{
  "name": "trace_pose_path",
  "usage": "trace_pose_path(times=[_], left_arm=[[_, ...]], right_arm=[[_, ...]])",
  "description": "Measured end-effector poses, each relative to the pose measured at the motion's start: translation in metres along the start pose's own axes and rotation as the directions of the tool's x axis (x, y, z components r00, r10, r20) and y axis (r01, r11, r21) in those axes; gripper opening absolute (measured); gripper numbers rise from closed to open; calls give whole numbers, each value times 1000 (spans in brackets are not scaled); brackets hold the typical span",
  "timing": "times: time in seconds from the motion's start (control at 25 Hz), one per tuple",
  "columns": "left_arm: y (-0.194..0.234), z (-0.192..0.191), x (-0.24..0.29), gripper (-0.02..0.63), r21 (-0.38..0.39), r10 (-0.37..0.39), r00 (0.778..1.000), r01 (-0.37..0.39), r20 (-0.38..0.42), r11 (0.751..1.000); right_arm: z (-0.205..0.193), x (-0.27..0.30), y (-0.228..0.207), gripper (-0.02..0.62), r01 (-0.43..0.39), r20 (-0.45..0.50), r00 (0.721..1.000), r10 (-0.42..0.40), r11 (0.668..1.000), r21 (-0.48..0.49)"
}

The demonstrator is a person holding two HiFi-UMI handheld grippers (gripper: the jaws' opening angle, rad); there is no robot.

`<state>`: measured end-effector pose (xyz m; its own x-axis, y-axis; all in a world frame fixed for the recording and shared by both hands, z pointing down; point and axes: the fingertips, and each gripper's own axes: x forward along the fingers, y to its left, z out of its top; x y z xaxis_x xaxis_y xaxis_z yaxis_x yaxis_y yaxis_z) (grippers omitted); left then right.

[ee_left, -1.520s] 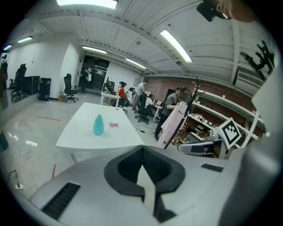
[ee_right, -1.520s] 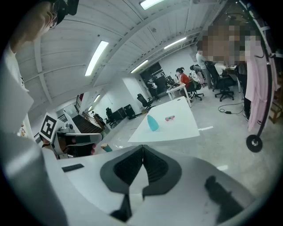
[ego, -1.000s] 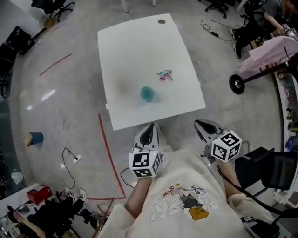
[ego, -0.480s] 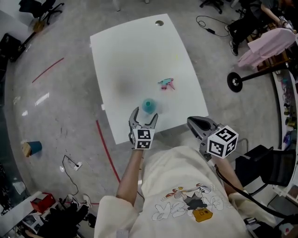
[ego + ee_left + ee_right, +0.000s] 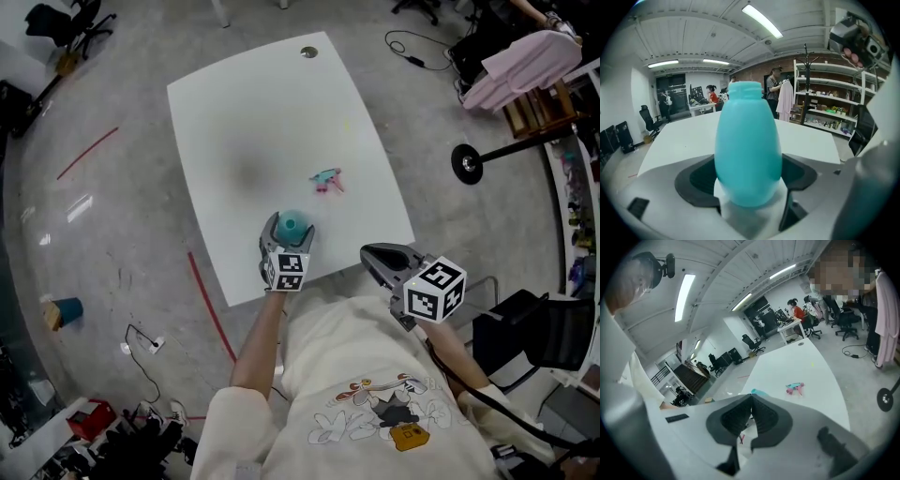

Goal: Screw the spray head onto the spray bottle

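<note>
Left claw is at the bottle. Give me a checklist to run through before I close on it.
1. The teal plastic bottle stands upright on the white table: ok.
2. The bottle sits between the jaws of the left claw: ok. They have just been opening and stand wide.
3. Left claw gripping the bottle: not ok, nothing presses on it yet.
4. Bottle neck bare, nothing screwed on: ok.
5. The teal-and-pink spray head lies free on the table, apart from both claws: ok.
6. The right claw ready to take the spray head: not ok, its jaws are together and empty.
</note>
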<state>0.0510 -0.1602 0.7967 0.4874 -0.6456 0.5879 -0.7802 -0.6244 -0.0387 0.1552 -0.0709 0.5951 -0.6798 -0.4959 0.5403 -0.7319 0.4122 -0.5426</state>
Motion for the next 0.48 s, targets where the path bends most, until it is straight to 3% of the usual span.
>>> trace_pose_path(times=[0.12, 0.24, 0.36, 0.48], left_arm=[[2, 3, 7, 385, 13, -8, 1000, 7, 29, 1000], [3, 6, 14, 385, 22, -18, 999, 17, 27, 1000], [6, 10, 18, 385, 30, -24, 1000, 24, 17, 999], [4, 12, 17, 385, 35, -31, 999, 30, 12, 999]], right_arm=[[-3, 19, -18, 8, 1, -15, 1000, -1, 999, 38], [-4, 52, -44, 10, -31, -54, 998, 41, 986, 166], [4, 91, -76, 11, -33, -83, 995, 62, 946, 322], [1, 127, -113, 13, 42, -160, 987, 34, 893, 448]])
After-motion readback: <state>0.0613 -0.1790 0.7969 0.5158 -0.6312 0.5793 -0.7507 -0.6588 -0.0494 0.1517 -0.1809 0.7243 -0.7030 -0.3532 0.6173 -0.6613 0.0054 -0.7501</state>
